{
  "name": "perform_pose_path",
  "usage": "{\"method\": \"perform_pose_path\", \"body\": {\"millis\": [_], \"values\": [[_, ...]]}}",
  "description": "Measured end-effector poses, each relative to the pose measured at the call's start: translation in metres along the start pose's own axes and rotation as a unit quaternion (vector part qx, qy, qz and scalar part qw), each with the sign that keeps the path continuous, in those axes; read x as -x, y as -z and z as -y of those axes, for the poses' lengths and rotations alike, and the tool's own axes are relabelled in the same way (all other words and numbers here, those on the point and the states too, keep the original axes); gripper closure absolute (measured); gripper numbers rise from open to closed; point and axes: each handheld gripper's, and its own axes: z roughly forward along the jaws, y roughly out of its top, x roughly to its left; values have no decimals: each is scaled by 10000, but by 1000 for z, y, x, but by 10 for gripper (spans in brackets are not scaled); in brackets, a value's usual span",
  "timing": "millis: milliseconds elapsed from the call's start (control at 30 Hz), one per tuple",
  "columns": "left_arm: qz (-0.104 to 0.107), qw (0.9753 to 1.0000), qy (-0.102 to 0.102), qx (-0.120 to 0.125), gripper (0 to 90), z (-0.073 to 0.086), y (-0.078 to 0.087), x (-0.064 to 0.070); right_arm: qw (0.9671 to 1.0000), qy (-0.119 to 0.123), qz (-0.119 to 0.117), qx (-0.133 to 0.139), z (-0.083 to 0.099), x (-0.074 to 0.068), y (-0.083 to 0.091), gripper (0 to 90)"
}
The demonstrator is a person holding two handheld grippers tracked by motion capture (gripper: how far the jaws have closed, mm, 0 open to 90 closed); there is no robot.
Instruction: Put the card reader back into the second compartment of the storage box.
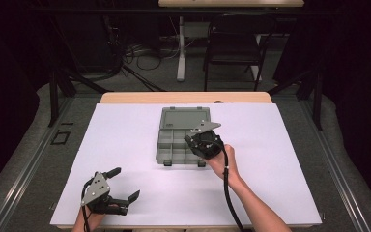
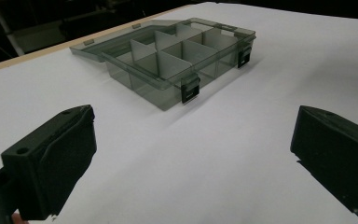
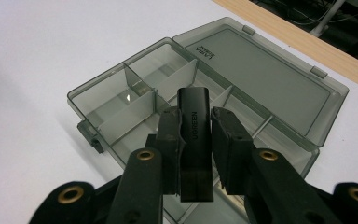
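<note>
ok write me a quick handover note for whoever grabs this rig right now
Right gripper: shut on a small black block with white lettering, held above the open compartment box, over its right side.
Left gripper: open, holding nothing, low at the near left of the white table sheet.
Box: grey see-through, lid folded flat back, dividers in place; the compartments in sight look empty.
Done: box opened, block picked up.
Left: lower the block into a compartment and release it, probably then close the lid.

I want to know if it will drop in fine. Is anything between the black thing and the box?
Nothing visible is. The right gripper holds the black block right above the organiser box; its lid lies open and the compartments below look empty.
</note>
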Motion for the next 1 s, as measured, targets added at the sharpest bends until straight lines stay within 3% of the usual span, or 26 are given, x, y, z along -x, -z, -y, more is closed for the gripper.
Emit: {"method": "perform_pose_path", "body": {"millis": [1000], "values": [[8,10000,4,-11,4,0,0,1,9999,99,-7,-33,-27,-3,-20,735]]}}
